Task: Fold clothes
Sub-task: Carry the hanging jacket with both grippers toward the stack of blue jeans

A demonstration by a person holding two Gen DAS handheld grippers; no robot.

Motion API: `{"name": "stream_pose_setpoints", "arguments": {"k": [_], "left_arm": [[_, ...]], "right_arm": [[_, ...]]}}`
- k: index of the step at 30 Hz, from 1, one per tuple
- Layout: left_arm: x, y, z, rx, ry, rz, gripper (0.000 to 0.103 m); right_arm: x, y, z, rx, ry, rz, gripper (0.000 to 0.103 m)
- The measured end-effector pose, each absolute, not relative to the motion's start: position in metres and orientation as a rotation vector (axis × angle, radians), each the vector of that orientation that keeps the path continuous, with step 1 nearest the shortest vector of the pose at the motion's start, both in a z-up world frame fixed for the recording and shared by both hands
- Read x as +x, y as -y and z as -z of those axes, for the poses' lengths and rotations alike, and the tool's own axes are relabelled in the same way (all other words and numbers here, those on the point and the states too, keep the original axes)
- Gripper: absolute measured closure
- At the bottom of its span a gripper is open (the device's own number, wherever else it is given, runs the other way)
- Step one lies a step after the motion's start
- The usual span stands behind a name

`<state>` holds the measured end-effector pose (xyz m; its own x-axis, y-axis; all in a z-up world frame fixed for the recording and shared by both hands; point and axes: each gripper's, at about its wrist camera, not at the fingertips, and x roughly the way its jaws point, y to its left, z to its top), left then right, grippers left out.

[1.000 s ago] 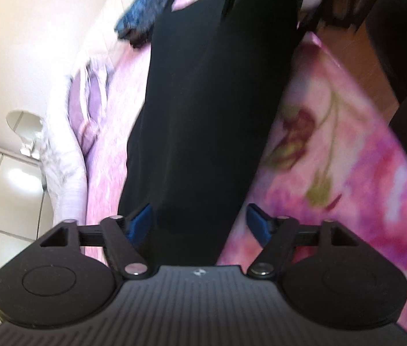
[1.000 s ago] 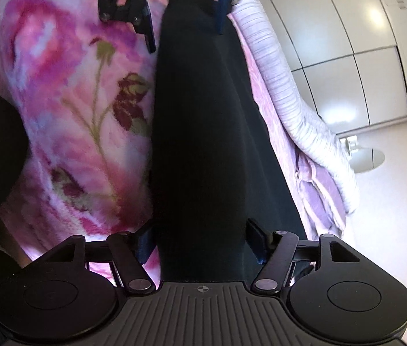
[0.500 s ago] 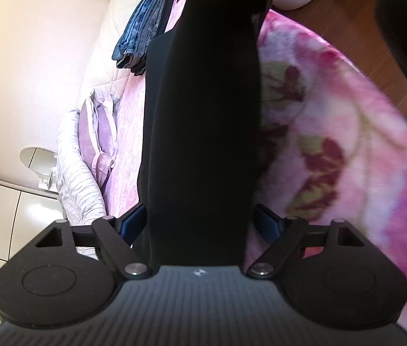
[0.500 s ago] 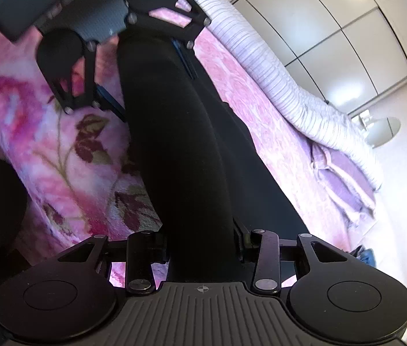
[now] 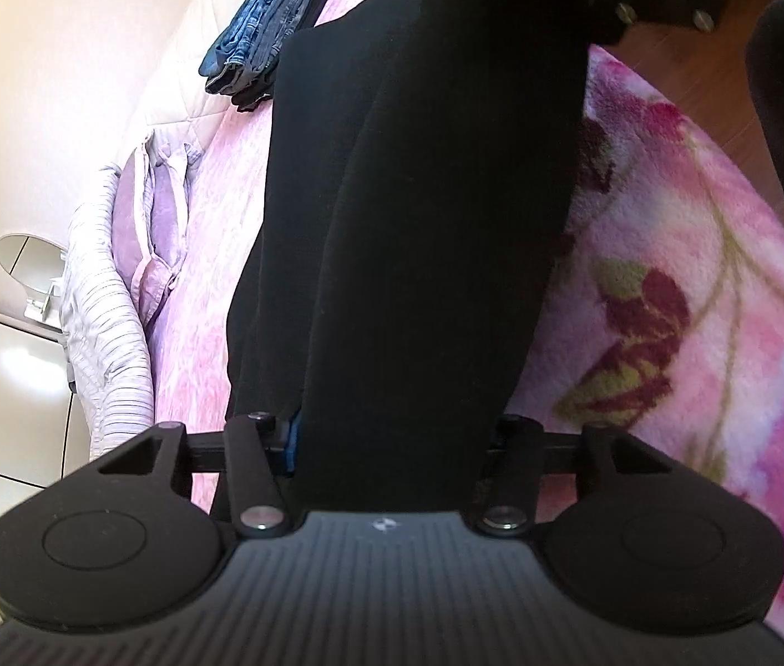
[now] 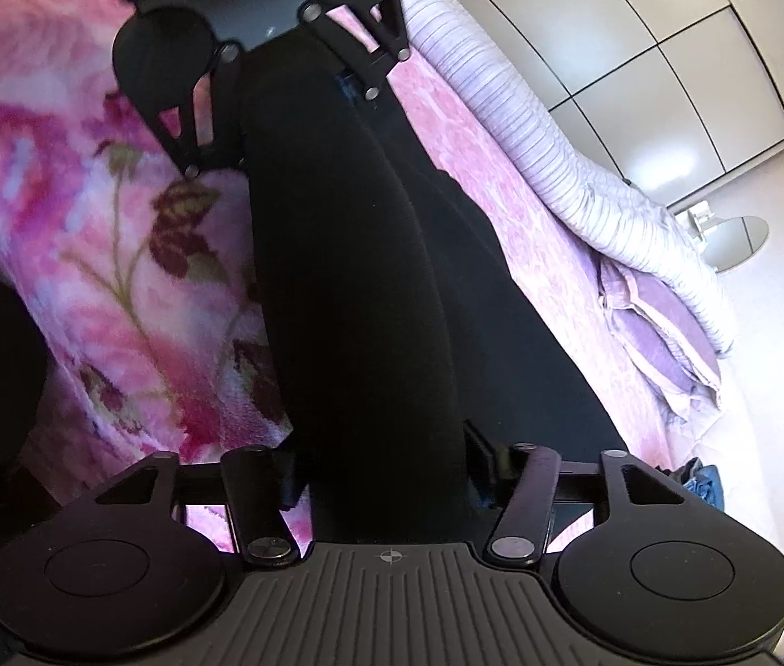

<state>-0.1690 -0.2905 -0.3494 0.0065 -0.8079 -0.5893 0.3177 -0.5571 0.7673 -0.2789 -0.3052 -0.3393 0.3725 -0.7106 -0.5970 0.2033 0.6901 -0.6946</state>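
While the black garment (image 5: 436, 211) hangs stretched between both grippers over the bed's floral blanket (image 5: 686, 299), its long axis runs straight from left gripper (image 5: 392, 438) to right gripper (image 6: 386, 472), one end at each. Left jaws closing, fabric bunched between them. Right jaws opening, fabric between them too; contact with the pads unclear. Versus a second ago: the two grippers are closer together, the garment span is shorter, and folded jeans (image 5: 264, 39) are in clearer view by the headboard.
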Motion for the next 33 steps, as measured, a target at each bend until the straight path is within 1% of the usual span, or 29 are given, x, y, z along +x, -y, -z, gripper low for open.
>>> {"name": "stream_pose_setpoints", "arguments": {"k": [2, 6, 10, 13, 15, 17, 20, 24, 29, 31, 33], "left_arm": [[-0.169, 0.289, 0.35, 1.436, 0.537, 1.685, 0.058], [-0.167, 0.289, 0.351, 1.434, 0.531, 1.689, 0.058], [-0.166, 0.29, 0.352, 1.429, 0.531, 1.694, 0.057], [-0.166, 0.291, 0.353, 1.429, 0.531, 1.693, 0.057], [-0.165, 0.291, 0.353, 1.429, 0.536, 1.691, 0.056], [-0.165, 0.291, 0.355, 1.428, 0.545, 1.686, 0.054], [-0.165, 0.293, 0.357, 1.428, 0.562, 1.681, 0.052], [-0.165, 0.296, 0.359, 1.432, 0.571, 1.678, 0.05], [-0.163, 0.294, 0.361, 1.423, 0.583, 1.676, 0.05], [-0.163, 0.293, 0.362, 1.42, 0.582, 1.678, 0.052], [-0.163, 0.292, 0.362, 1.43, 0.579, 1.678, 0.057]], "right_arm": [[-0.274, 0.305, 0.348, -0.603, -1.047, 0.637, 0.041], [-0.264, 0.306, 0.364, -0.676, -1.064, 0.655, 0.037], [-0.259, 0.313, 0.37, -0.733, -1.07, 0.654, 0.029], [-0.262, 0.317, 0.371, -0.735, -1.069, 0.65, 0.029], [-0.264, 0.318, 0.372, -0.72, -1.067, 0.653, 0.031], [-0.264, 0.318, 0.373, -0.709, -1.07, 0.655, 0.039], [-0.262, 0.317, 0.376, -0.704, -1.078, 0.658, 0.045], [-0.259, 0.32, 0.376, -0.666, -1.101, 0.66, 0.046], [-0.256, 0.324, 0.375, -0.669, -1.127, 0.66, 0.045], [-0.26, 0.322, 0.378, -0.678, -1.108, 0.662, 0.045], [-0.263, 0.32, 0.381, -0.689, -1.089, 0.661, 0.049]]}}
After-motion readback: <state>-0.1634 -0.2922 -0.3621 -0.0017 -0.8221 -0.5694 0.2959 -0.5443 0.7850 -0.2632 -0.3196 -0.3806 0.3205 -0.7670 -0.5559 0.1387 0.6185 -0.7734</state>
